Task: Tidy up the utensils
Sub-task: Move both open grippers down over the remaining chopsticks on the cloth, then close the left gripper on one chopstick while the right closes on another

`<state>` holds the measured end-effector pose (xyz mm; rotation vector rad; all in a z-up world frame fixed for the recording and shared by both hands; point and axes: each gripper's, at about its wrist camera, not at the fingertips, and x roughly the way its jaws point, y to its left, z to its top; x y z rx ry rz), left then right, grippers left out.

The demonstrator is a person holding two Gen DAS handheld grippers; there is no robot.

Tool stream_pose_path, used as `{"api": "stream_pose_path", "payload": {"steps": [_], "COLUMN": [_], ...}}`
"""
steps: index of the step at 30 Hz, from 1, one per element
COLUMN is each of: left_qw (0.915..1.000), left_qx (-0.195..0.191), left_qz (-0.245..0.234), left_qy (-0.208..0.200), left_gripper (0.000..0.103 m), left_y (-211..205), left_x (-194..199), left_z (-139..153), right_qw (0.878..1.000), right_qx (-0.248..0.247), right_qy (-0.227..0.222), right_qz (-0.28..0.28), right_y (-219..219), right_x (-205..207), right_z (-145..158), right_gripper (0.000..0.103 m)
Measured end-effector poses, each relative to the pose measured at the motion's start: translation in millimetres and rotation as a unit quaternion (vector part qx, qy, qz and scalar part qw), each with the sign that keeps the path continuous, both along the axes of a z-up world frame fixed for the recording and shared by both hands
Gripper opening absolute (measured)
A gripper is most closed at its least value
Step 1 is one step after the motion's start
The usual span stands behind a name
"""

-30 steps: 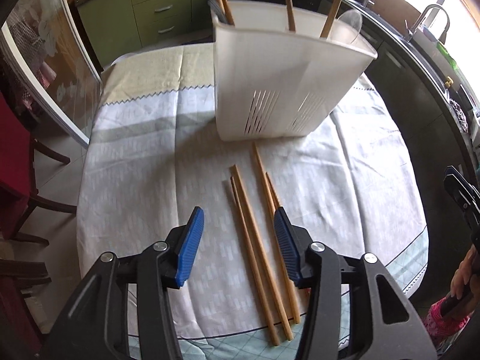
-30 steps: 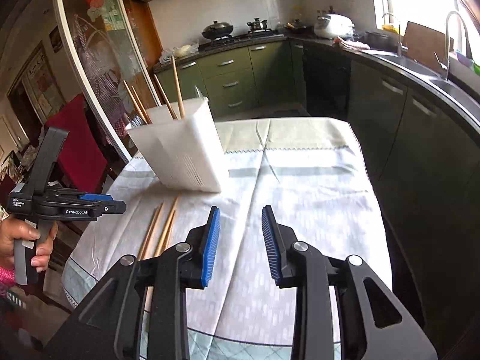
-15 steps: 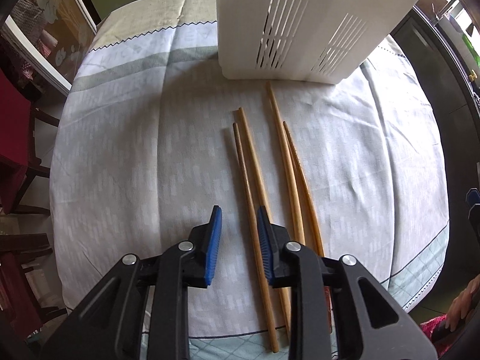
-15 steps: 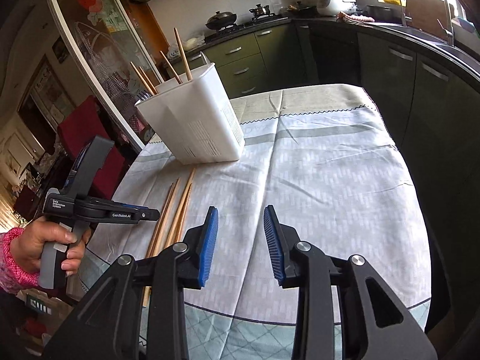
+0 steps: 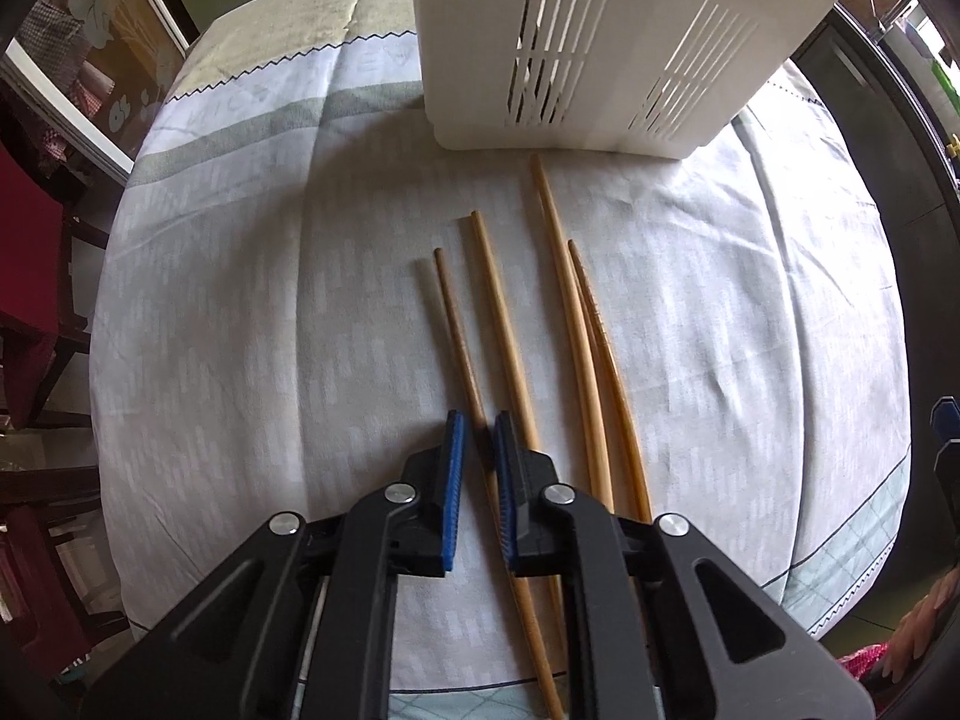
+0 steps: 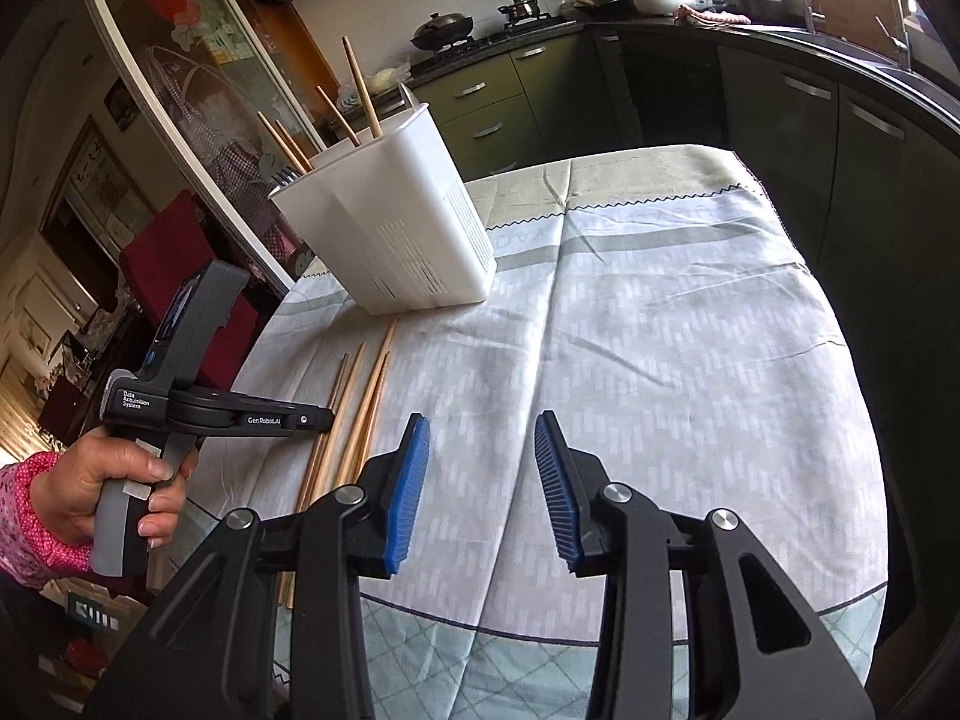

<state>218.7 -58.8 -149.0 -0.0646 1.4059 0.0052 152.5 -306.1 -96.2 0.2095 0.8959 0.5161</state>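
Observation:
Several wooden chopsticks lie side by side on the tablecloth in front of a white slotted utensil holder. My left gripper is low over them, its blue pads closed around the leftmost, darker chopstick. A longer chopstick lies just right of it, and two more further right. In the right wrist view the holder has chopsticks standing in it, and the left gripper sits over the lying chopsticks. My right gripper is open and empty above the cloth.
The round table carries a pale patterned cloth. A red chair stands at its left. Dark green kitchen cabinets and a counter run behind and to the right. A glass-panelled door is behind the holder.
My left gripper has dropped lower and narrowed from wide open to closed around the leftmost chopstick. My right gripper has stayed open and shifted slightly.

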Motion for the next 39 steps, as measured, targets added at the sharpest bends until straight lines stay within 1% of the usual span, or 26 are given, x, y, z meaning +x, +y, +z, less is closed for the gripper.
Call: {"api": "stream_pose_path", "payload": {"steps": [3, 7, 9, 12, 15, 17, 19, 22, 26, 29, 31, 35, 39], "left_qw": [1.0, 1.0, 1.0, 0.9999, 0.9998, 0.9999, 0.9999, 0.9998, 0.9997, 0.9996, 0.9995, 0.9996, 0.9995], "left_qx": [-0.001, 0.004, 0.002, -0.004, -0.01, -0.01, -0.011, -0.015, -0.02, -0.023, -0.026, -0.023, -0.024], "left_qz": [-0.005, -0.002, 0.007, 0.015, 0.014, 0.01, 0.008, 0.007, 0.007, 0.006, 0.007, 0.008, 0.017], "left_qy": [0.0, 0.002, 0.002, -0.002, -0.005, -0.007, -0.009, -0.012, -0.014, -0.015, -0.016, -0.015, -0.008], "left_gripper": [0.006, 0.006, 0.006, 0.006, 0.006, 0.006, 0.006, 0.006, 0.006, 0.007, 0.007, 0.007, 0.007], "left_y": [0, 20, 33, 45, 53, 51, 53, 52, 52, 53, 53, 53, 53], "left_x": [-4, -10, -13, -17, -19, -19, -20, -22, -23, -23, -23, -21, -16], "left_z": [-2, -1, -1, -1, -1, -1, -2, -3, -2, -1, -1, -1, 0], "right_qw": [1.0, 0.997, 0.994, 0.989, 0.984, 0.982, 0.98, 0.979, 0.975, 0.969, 0.967, 0.968, 0.966], "right_qx": [-0.016, -0.049, -0.066, -0.094, -0.123, -0.136, -0.149, -0.151, -0.179, -0.21, -0.222, -0.222, -0.23], "right_qy": [0.008, 0.029, 0.042, 0.055, 0.066, 0.067, 0.065, 0.066, 0.058, 0.042, 0.041, 0.047, 0.042], "right_qz": [0.017, 0.054, 0.074, 0.095, 0.11, 0.116, 0.115, 0.116, 0.119, 0.119, 0.116, 0.108, 0.108], "right_y": [18, 56, 78, 110, 135, 147, 154, 159, 173, 178, 172, 168, 183], "right_x": [5, 20, 29, 40, 47, 47, 46, 47, 43, 39, 39, 46, 56], "right_z": [-6, -17, -24, -35, -48, -55, -59, -62, -65, -65, -64, -64, -64], "right_gripper": [0.037, 0.037, 0.037, 0.034, 0.03, 0.03, 0.03, 0.03, 0.03, 0.024, 0.024, 0.024, 0.023]}}
